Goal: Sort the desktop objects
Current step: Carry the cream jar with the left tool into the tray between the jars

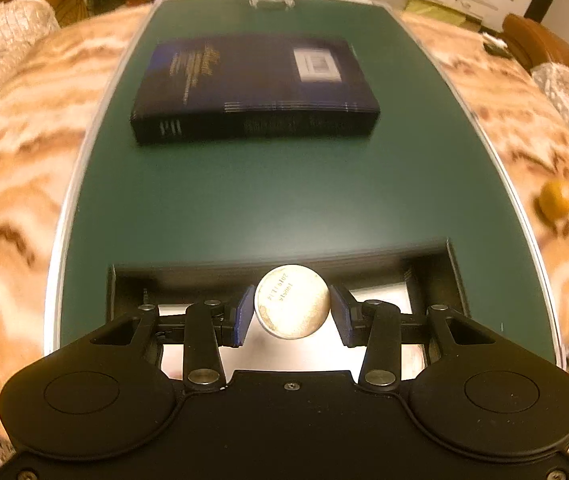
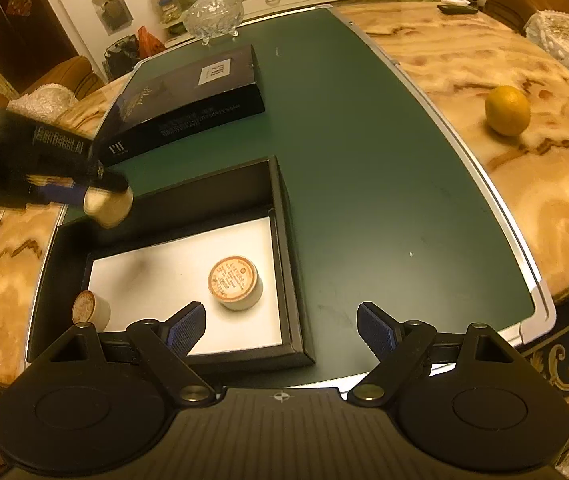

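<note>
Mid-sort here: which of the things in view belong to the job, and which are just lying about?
Job:
- round tin in left gripper
- two tins in the open black box
- box lid

Lying about:
- orange
- glass bowl

Warm dim light, blurred fisheye edges

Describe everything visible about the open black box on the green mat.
The open black box is a shallow rectangular tray with matte dark walls and a white floor, looking like card. It lies flat on the green mat, near its front-left corner. Two small round capped jars stand inside. The left hand-held gripper hovers above it holding a third jar.
</note>
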The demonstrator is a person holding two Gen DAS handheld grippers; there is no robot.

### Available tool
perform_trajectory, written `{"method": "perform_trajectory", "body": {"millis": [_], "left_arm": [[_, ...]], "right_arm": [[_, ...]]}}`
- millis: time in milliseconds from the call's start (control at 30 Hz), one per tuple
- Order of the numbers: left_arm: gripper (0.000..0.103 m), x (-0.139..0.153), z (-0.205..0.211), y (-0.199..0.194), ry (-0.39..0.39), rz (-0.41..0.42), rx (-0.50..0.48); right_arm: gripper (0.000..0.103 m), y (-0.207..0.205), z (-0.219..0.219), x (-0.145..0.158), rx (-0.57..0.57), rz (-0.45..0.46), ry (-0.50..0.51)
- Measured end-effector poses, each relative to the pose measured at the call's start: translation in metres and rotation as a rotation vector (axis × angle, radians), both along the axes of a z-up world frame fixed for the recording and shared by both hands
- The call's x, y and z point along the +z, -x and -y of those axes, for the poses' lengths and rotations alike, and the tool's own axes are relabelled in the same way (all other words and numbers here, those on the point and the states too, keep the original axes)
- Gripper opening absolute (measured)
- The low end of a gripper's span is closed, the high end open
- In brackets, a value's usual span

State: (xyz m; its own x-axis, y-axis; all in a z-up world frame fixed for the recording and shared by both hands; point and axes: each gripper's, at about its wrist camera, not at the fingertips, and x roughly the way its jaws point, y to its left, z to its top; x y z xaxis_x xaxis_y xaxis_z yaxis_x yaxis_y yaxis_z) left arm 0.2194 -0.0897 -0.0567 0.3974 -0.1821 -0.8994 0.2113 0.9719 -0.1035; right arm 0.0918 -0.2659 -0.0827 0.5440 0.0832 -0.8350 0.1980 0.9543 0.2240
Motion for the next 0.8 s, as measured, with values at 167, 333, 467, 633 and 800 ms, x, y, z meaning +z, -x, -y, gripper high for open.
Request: {"method": "perform_trajectory", "body": {"millis": [167, 333, 467, 633, 800], "left_arm": [[0.041, -0.022, -0.001, 0.019, 0.0, -0.051, -0.011], [0.041, -0.039, 0.0, 0.025, 0.011, -0.094, -0.009], [0.041, -0.046, 0.0, 0.024, 0.01, -0.101, -0.004], [0.041, -0.054, 0.0, 0.023, 0.01, -0.109, 0.001], [0.041, -0.059, 0.0, 0.025, -0.008, -0.1, 0.003]], "right_arm": [[0.086, 0.008, 0.002, 0.001, -0.008, -0.005, 0.006], [0.086, 0.011, 0.002, 0.003, -0.009, -0.004, 0.012], [0.086, 0.011, 0.0, 0.004, -0.005, -0.002, 0.015], [0.086, 0.012, -0.002, 0.005, -0.001, 0.0, 0.02], [0.086, 0.012, -0.004, 0.006, 0.004, 0.001, 0.024]]}}
